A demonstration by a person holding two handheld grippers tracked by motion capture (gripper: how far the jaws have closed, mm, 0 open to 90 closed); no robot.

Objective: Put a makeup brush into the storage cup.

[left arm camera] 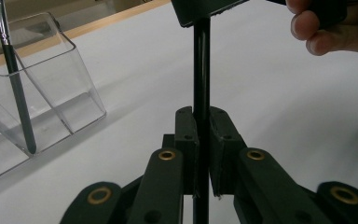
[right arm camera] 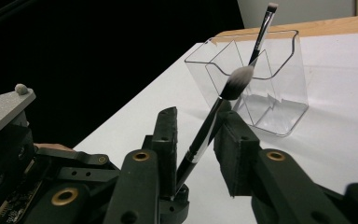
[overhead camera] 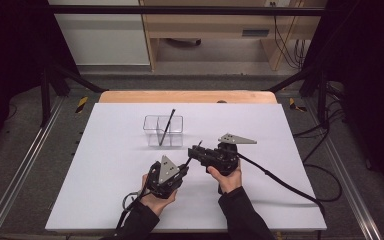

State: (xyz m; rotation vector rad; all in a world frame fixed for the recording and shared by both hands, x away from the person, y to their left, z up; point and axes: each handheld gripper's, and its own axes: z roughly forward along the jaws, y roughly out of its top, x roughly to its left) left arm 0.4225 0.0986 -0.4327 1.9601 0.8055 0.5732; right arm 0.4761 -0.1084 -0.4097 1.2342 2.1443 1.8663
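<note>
A black makeup brush with a pale fluffy head stands tilted between both grippers near the table's middle. My left gripper is shut on its handle low down. My right gripper comes in from the right and straddles the upper handle; its pads stand a little apart from the handle, open. A clear divided organizer sits just beyond, with a second slim brush leaning in it.
A white sheet covers the table, whose wooden far edge shows behind it. A cable trails right from my right gripper. Black frame posts stand at the table's far corners.
</note>
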